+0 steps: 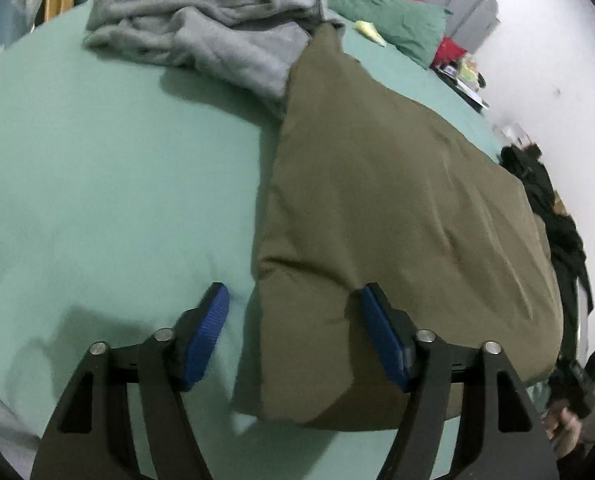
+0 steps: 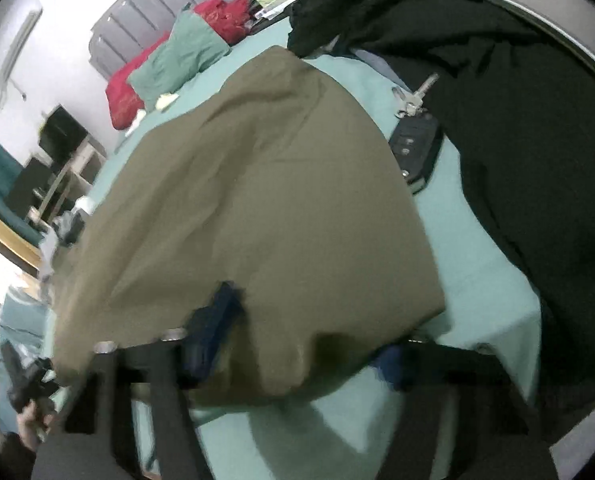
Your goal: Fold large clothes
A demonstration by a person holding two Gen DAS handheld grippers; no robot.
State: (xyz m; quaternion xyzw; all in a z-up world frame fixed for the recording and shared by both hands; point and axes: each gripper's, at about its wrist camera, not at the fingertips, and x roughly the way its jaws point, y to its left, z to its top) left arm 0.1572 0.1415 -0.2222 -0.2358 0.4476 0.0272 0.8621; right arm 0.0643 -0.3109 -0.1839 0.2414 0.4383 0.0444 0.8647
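An olive-brown garment [image 1: 397, 208] lies folded flat on the green bed sheet [image 1: 97, 184]. My left gripper [image 1: 293, 332] is open; its blue pads [image 1: 209, 332] straddle the garment's near left corner, apart from the cloth. In the right wrist view the same garment [image 2: 257, 200] fills the middle. My right gripper [image 2: 297, 344] is open, with the garment's near edge lying between and over its fingers. The view is blurred and the right finger is mostly hidden under the cloth.
A grey blanket [image 1: 201, 28] is heaped at the far end of the bed. Green and red pillows [image 1: 389, 12] lie by the headboard. A black garment [image 2: 537, 160] and a car key with keys [image 2: 415, 148] lie right of the olive garment.
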